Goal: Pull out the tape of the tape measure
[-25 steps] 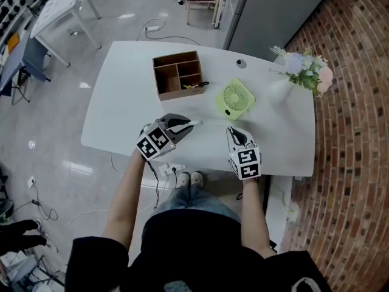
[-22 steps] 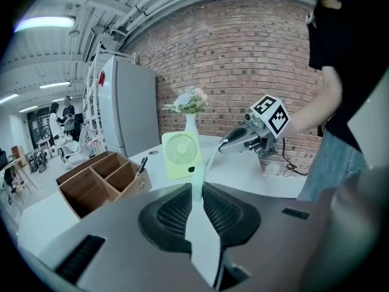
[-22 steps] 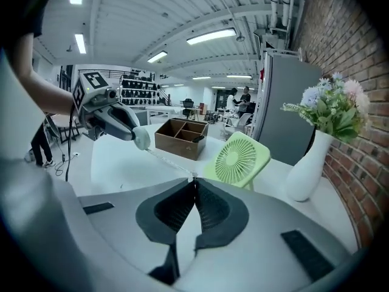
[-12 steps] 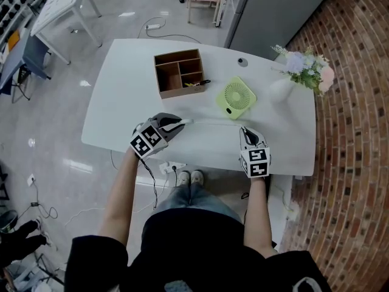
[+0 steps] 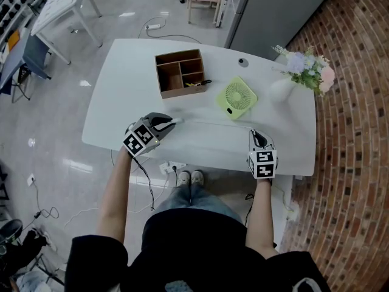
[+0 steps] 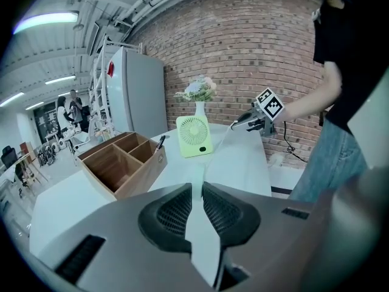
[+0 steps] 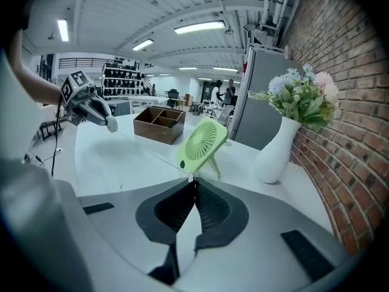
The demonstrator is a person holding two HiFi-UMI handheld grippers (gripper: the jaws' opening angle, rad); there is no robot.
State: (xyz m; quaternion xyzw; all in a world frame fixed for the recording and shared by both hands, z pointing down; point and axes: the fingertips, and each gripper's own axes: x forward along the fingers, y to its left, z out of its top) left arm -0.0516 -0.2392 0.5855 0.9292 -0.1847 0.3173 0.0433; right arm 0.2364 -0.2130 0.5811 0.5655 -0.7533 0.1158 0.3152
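Step in hand, as judged: the tape (image 5: 213,124) is being drawn out between the two grippers, and a good length is already out.

How it is done well:
- The pull is best kept in line with the case mouth, so the blade is not kinked or twisted.
- The tape measure case (image 7: 111,124) must be clamped firmly, or it gets dragged instead of paying out.
- The pinch on the end hook (image 7: 191,177) must be held. If it slips, the blade is expected to snap back.
- The blade is to be kept clear of the green fan (image 5: 236,97), which stands just beyond it.

Where things are:
- The left gripper (image 5: 170,122) sits over the left half of the desk (image 5: 121,96), close to the near edge. Its pads (image 6: 173,215) are set narrowly apart and closed on the case at their tips.
- The right gripper (image 5: 253,132) sits near the desk's near right corner. Its pads (image 7: 213,208) are pressed together on the tape end, with the hook just past the tips.
- The tape is stretched straight between the two sets of tips, roughly along the near edge.
- The wooden organizer (image 5: 179,73) is well apart, toward the far edge.
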